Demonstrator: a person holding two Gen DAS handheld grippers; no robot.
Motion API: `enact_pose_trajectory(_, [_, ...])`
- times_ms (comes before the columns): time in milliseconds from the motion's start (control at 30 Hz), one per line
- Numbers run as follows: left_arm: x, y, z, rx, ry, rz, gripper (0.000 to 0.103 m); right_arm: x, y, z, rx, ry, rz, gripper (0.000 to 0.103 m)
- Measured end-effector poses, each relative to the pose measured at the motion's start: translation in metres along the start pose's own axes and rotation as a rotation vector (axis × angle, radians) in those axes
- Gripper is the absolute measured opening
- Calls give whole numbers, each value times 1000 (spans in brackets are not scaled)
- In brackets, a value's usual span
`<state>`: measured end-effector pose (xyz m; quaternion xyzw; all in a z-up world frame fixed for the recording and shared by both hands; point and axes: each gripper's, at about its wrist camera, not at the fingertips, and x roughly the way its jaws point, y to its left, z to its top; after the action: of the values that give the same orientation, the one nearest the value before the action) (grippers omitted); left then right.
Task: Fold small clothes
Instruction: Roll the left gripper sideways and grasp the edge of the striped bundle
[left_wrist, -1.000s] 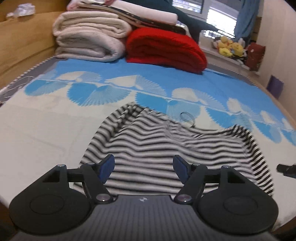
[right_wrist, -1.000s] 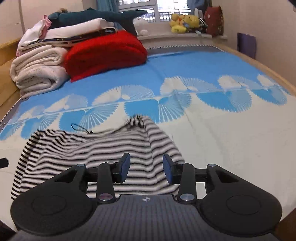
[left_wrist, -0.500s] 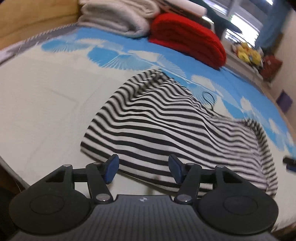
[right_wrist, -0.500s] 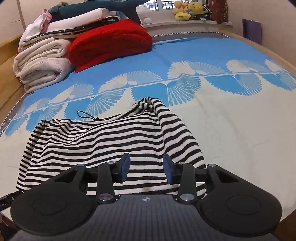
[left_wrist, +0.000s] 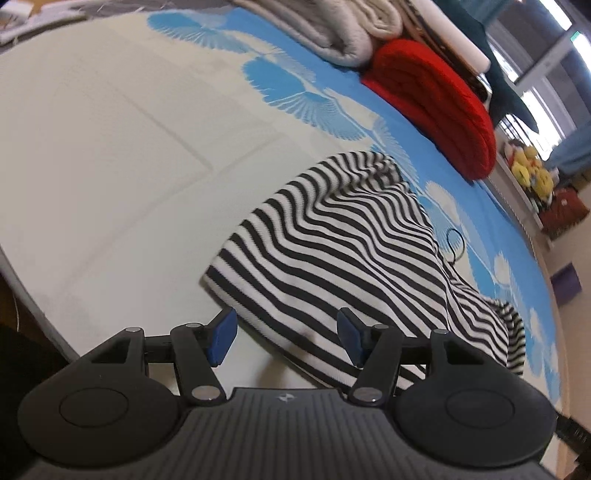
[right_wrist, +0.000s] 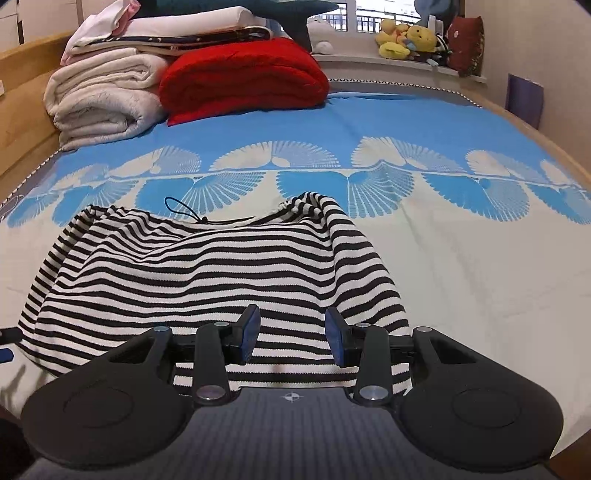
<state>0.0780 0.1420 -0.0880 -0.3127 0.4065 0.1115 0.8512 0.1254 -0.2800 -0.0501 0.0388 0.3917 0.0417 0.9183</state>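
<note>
The striped garment (left_wrist: 354, 254) is approached, seemingly ungripped, between the spread left gripper (left_wrist: 286, 334); its near hem must next be pinched.

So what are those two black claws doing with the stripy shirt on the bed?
A person is holding a claw in each hand to fold a small black-and-white striped garment that lies rumpled on the bed. The left claw is at its near left corner, the right claw at its near edge. Both are open; nothing is gripped or folded yet.
</note>
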Motion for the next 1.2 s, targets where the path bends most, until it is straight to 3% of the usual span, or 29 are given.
enact_pose_trajectory(300, [0,16,6,-102,19,16,66,3,0,0,10,4,-4,40])
enact_pose_trajectory(400, [-4,32,10,-194,2,35,66,3,-1,0,9,7,-7,40])
enact_pose_trajectory(600, [2,62,16,-375,47,2,66,1,-4,2,28,-1,-7,40])
enact_pose_trajectory(933, [26,61,16,-422,81,-89,66,-1,-12,3,61,-5,-7,40])
enact_pose_trajectory(1200, [47,37,24,-301,32,-57,65,2,-9,0,42,14,-19,40])
